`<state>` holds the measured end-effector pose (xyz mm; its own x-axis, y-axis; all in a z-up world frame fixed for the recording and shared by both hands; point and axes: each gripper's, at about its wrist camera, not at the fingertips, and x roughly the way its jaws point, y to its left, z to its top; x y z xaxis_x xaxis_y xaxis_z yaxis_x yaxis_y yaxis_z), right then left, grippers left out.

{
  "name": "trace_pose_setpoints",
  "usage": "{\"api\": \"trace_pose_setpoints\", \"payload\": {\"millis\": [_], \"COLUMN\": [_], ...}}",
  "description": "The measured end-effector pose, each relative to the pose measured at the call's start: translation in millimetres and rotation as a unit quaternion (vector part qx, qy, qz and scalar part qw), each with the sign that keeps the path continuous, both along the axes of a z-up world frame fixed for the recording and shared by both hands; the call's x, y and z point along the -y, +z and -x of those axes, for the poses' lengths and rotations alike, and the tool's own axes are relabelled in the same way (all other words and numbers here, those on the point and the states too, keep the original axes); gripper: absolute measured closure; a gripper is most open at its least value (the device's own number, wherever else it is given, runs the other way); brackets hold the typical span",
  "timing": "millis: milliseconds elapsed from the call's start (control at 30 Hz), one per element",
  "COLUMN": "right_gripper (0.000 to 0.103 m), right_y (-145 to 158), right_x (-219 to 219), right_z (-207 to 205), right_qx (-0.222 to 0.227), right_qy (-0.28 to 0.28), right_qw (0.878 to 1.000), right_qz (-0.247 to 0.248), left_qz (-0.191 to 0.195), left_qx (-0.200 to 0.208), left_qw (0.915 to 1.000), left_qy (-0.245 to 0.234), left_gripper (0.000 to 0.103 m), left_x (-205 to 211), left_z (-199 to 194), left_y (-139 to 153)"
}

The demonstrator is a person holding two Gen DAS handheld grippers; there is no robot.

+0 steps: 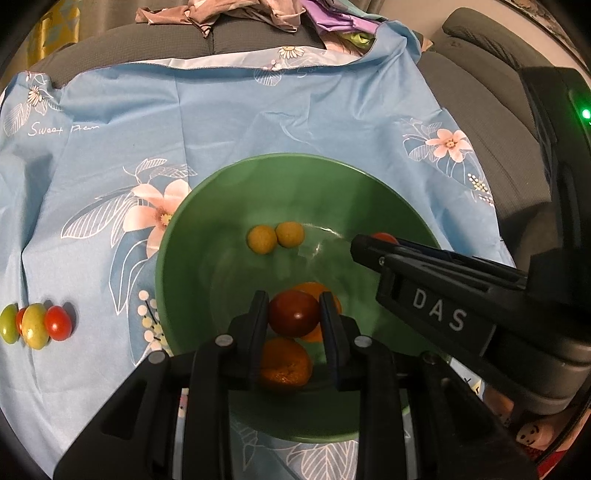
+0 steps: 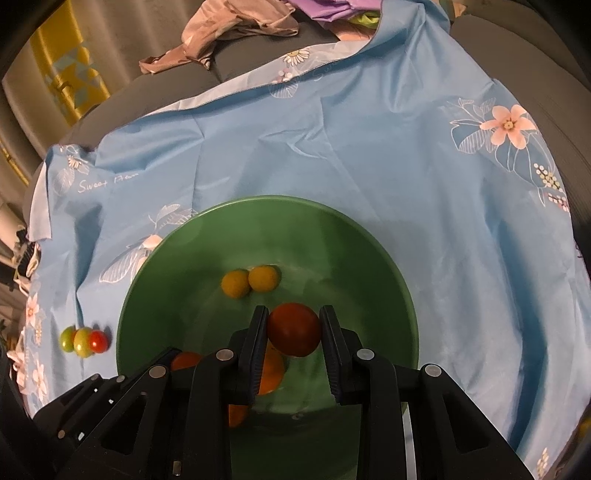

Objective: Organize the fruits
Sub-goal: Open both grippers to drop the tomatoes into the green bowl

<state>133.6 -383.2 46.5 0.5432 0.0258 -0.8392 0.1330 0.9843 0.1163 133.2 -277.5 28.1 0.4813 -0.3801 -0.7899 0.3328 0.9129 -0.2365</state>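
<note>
I had both tongs over the green bowl [image 1: 177, 258] on the blue flowered cloth [image 1: 258, 110]. My left tongs [image 1: 294, 314] were closed on a dark red tomato [image 1: 293, 313]; my right tongs [image 2: 294, 328] pinched another red tomato [image 2: 294, 329]. Two oranges [image 1: 284, 363] and two yellow fruits [image 1: 275, 238] lay inside, and small tomatoes [image 1: 37, 325] sat outside on the cloth. I judged the risks as squeezing a soft tomato until it split, or my tongs colliding, so close together.

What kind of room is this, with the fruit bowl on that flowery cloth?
Most likely a living room at home. The green bowl sits on a blue floral sheet spread over a grey cushioned sofa, with crumpled clothes heaped behind it.
</note>
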Motion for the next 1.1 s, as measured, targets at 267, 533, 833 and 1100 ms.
{"api": "trace_pose_setpoints", "payload": {"millis": [267,533,833,1100], "right_gripper": [0.073,0.072,0.058,0.051], "right_y": [-1.2,-1.5,7.8,34.3], "right_x": [-1.6,-1.3,-4.0,-25.1], "right_z": [-0.7,-0.2,4.2,15.3], "right_qx": [-0.005,-0.007,0.006,0.058], "right_qy": [-0.001,-0.003,0.002,0.027], "right_qw": [1.0,1.0,1.0,0.998], "right_qz": [0.006,0.009,0.0,0.003], "left_qz": [-0.003,-0.003,0.023,0.047], "left_qx": [-0.005,-0.009,-0.024,0.03], "left_qw": [1.0,1.0,0.9994,0.9982], "left_qy": [-0.001,-0.001,-0.004,0.024], "left_gripper": [0.075,0.075,0.058,0.038], "left_x": [0.8,1.3,-7.8,-66.7], "left_z": [-1.6,-1.6,4.5,31.7], "left_y": [-1.8,-3.3,9.9,58.5]}}
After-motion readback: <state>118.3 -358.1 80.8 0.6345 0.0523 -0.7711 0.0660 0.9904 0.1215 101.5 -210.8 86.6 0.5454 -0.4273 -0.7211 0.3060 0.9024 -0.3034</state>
